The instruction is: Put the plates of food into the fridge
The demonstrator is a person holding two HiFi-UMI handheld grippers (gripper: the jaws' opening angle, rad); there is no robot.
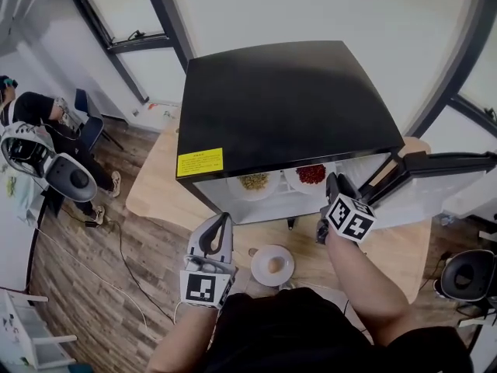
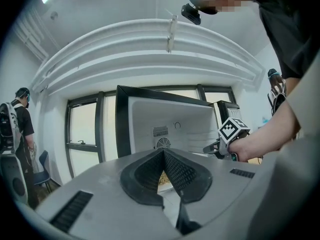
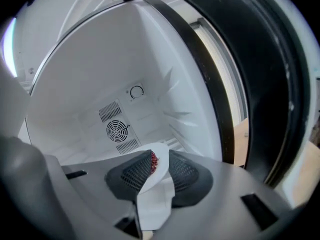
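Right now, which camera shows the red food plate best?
Head view: the round white plate of red food shows from above. Right gripper view shows only its rim, edge-on; left gripper view misses it.

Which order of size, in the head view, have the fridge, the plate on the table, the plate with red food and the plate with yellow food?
1. fridge
2. plate on the table, seen whole
3. plate with red food and plate with yellow food: both half hidden under its top, alike, not ranked.
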